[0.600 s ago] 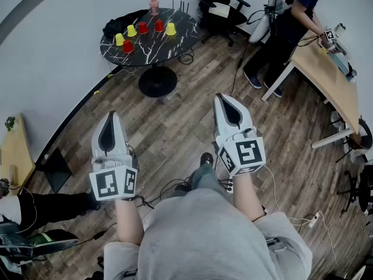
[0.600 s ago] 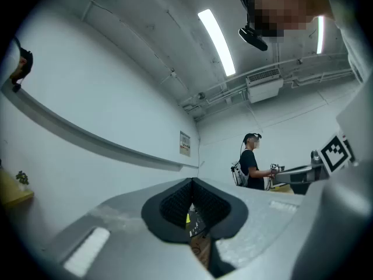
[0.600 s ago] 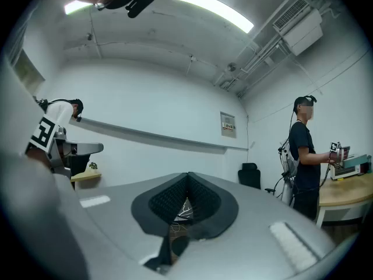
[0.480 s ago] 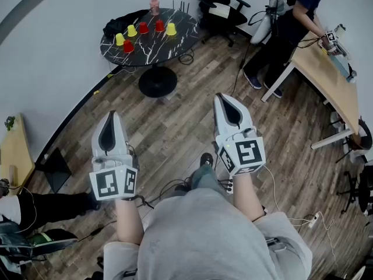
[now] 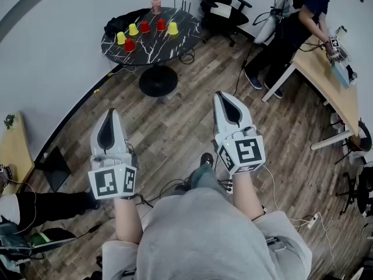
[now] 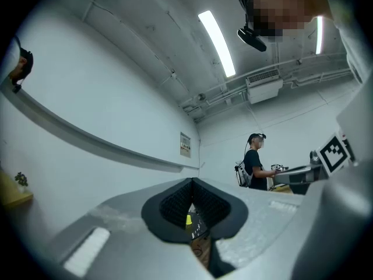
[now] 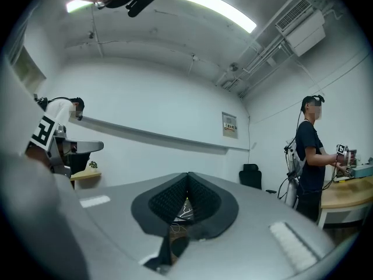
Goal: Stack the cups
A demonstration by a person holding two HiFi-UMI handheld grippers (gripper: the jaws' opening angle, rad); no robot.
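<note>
Far ahead in the head view a round black marble table [image 5: 175, 42] carries several small cups, upside down: three yellow, such as one at the left [image 5: 120, 38] and one at the right [image 5: 172, 28], and three red, such as one in the middle [image 5: 144, 26]. My left gripper [image 5: 109, 116] and right gripper [image 5: 224, 98] are held out over the wooden floor, well short of the table, both shut and empty. In the left gripper view, a sliver of a yellow cup [image 6: 188, 220] shows through the closed jaws.
A pink bottle [image 5: 155, 5] and a dark bag [image 5: 119, 22] sit at the table's back edge. A black office chair [image 5: 224, 10] stands to the right of it. A person [image 5: 291, 22] works at a wooden desk [image 5: 329, 86] at the right. Cables [image 5: 169, 185] trail on the floor.
Both grippers hold nearly still. The person at the desk has shifted a little to the right.
</note>
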